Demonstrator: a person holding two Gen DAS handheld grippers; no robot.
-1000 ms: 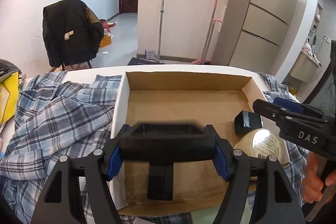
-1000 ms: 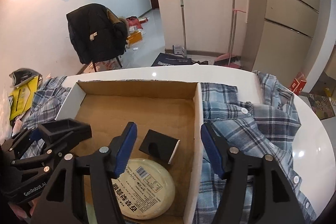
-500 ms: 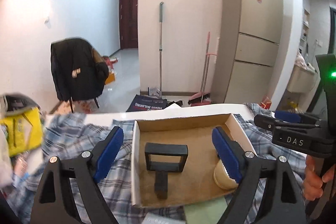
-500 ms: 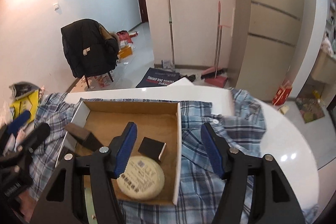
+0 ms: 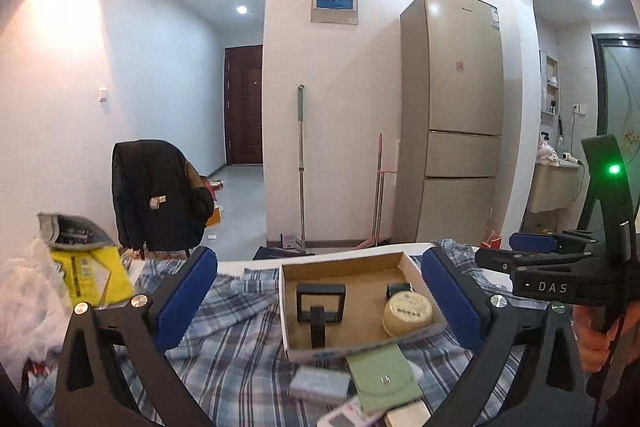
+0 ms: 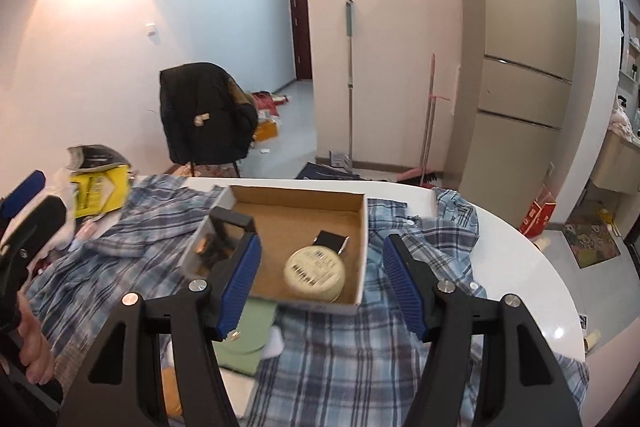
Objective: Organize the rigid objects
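An open cardboard box (image 5: 422,277) (image 6: 362,255) lies on a plaid shirt on a white table. In it are a black frame-shaped stand (image 5: 320,301) (image 6: 224,241), a round cream tin (image 5: 408,314) (image 6: 315,271) and a small black box (image 5: 398,290) (image 6: 331,240). My left gripper (image 5: 320,303) is open and empty, pulled back above the near side of the box. My right gripper (image 6: 322,283) is open and empty, also held back from the box. A green pouch (image 5: 382,377) (image 6: 254,331) and a small grey box (image 5: 320,383) lie in front of the cardboard box.
The plaid shirt (image 5: 224,359) (image 6: 340,367) covers most of the white table (image 6: 512,267). A yellow package (image 5: 90,277) (image 6: 98,189) and plastic bags sit at the left. A chair with a black jacket (image 5: 156,195), mops and a fridge (image 5: 460,115) stand beyond.
My left gripper let go of the black stand, which now rests in the box. Both grippers have drawn back and up, away from the box.
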